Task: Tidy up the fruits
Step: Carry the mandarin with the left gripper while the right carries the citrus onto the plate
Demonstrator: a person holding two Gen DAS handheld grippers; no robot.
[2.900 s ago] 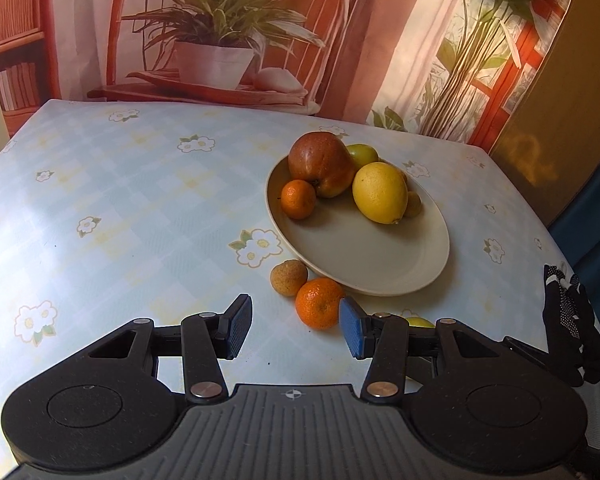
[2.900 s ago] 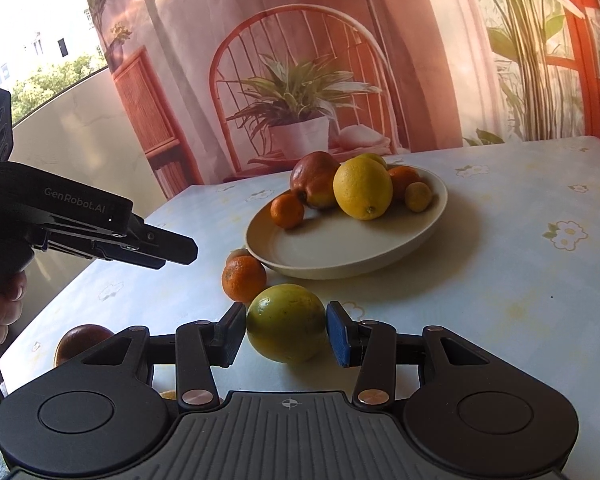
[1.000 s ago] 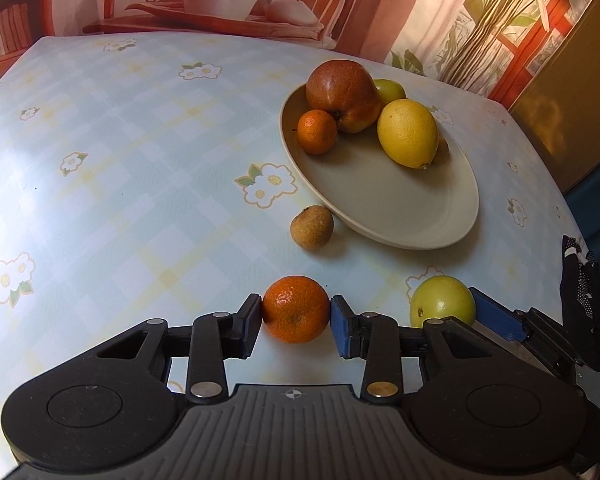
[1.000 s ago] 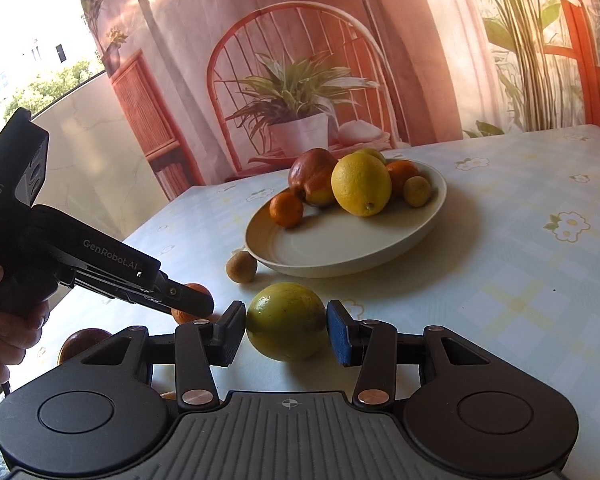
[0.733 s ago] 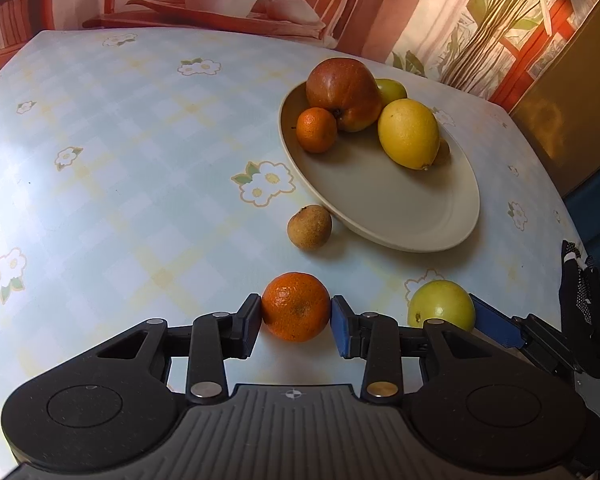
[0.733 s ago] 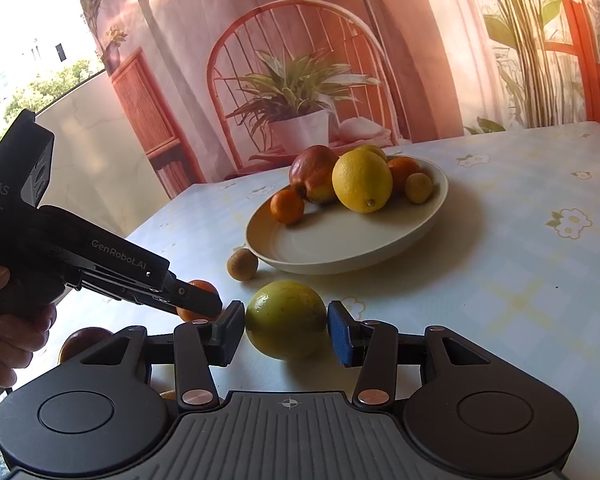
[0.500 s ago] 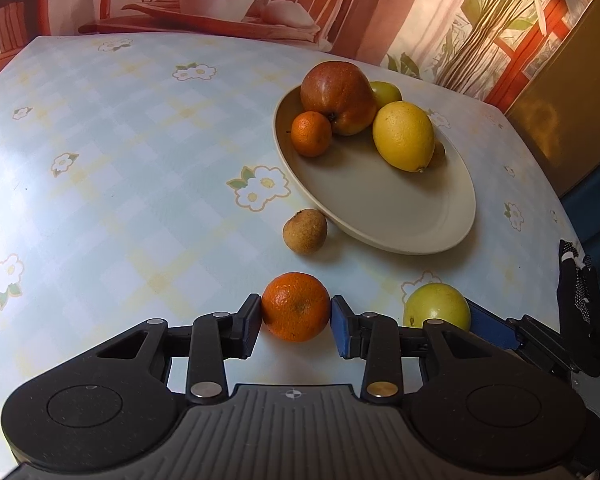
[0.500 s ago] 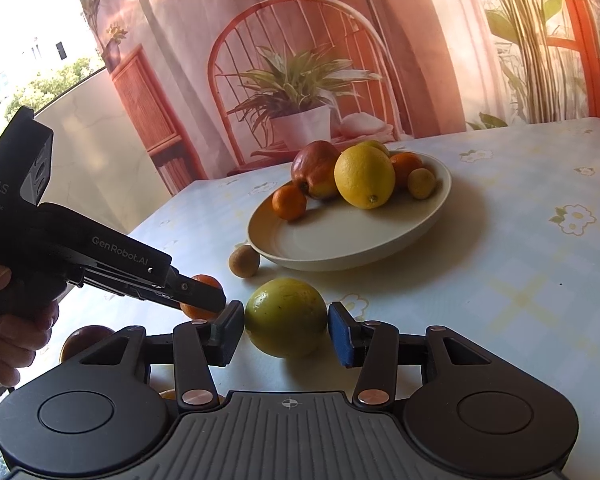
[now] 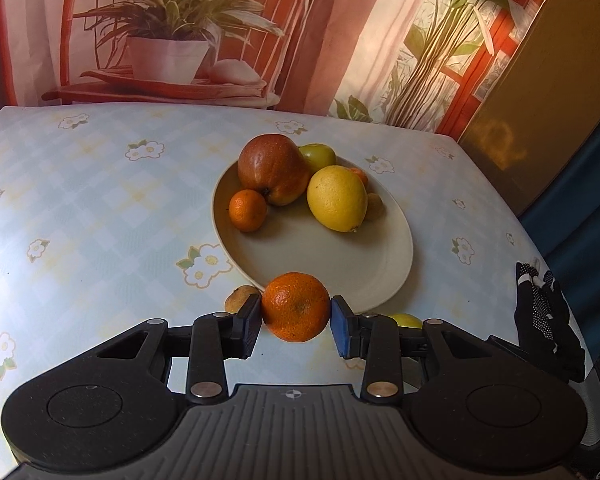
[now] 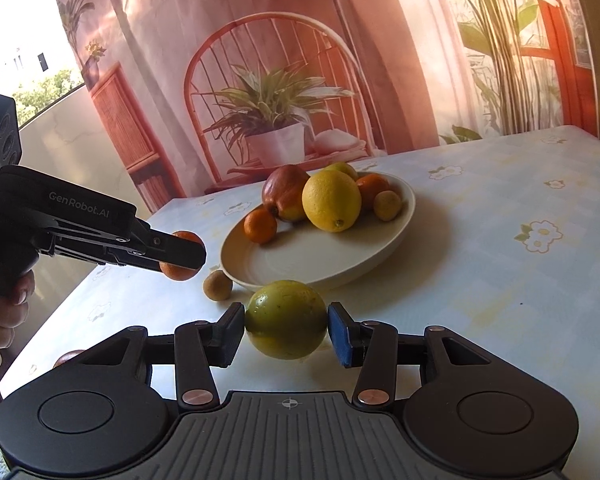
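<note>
My left gripper (image 9: 296,318) is shut on an orange mandarin (image 9: 296,306) and holds it above the table, just short of the cream plate's (image 9: 380,272) near rim. The right wrist view shows the left gripper (image 10: 180,254) with the mandarin (image 10: 182,274) lifted to the left of the plate (image 10: 300,256). My right gripper (image 10: 286,334) is shut on a yellow-green round fruit (image 10: 286,320) near the plate's front. The plate holds a red apple (image 9: 272,168), a lemon (image 9: 336,198), a small mandarin (image 9: 247,210) and other small fruit.
A small brown fruit (image 10: 217,285) lies on the flowered tablecloth (image 9: 80,216) by the plate's near-left rim. A dark reddish fruit (image 10: 68,358) shows at the table's near-left edge. A gloved hand (image 9: 548,320) is at the right. A printed backdrop stands behind the table.
My left gripper has lifted the mandarin off the table and carried it forward toward the plate. My right gripper has raised the yellow-green fruit slightly and edged closer to the plate.
</note>
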